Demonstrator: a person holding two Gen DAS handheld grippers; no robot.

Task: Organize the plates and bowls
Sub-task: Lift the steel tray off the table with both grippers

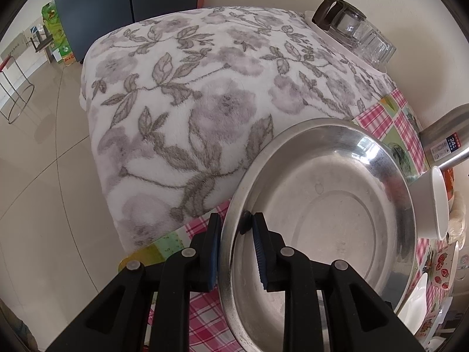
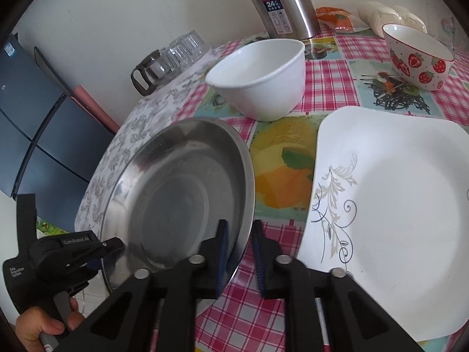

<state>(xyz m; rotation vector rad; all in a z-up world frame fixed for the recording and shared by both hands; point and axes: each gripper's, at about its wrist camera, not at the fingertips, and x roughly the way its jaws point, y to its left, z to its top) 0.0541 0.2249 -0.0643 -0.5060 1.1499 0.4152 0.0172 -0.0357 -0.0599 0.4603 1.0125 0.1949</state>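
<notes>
A steel plate (image 2: 178, 193) is being gripped at two points of its rim near the table's left edge. The left gripper (image 1: 236, 246) is being held nearly closed, its blue pads (image 1: 259, 249) pressing the plate's near rim from both sides. The right gripper (image 2: 239, 252) is being held nearly closed over the rim on the plate's other side; one pad is lying inside the plate and the other outside, though whether both are pressing the metal cannot be told. In the right wrist view, a hand (image 2: 38, 327) is being seen at the lower left, wrapped around the left tool's handle. Just beside the steel plate, towards the table's right edge, a square white plate (image 2: 392, 220) with a grey scroll pattern is lying flat on the pink checked tablecloth (image 2: 243, 316). Farther back, a white bowl (image 2: 261, 76) is standing upright, and a strawberry bowl (image 2: 416, 58) is sitting well apart to its right. A floral fleece cloth (image 1: 176, 111) is covering the table's left part. At the far edge by the wall, a steel flask (image 2: 281, 3) and upturned glasses (image 2: 176, 55) are standing.
</notes>
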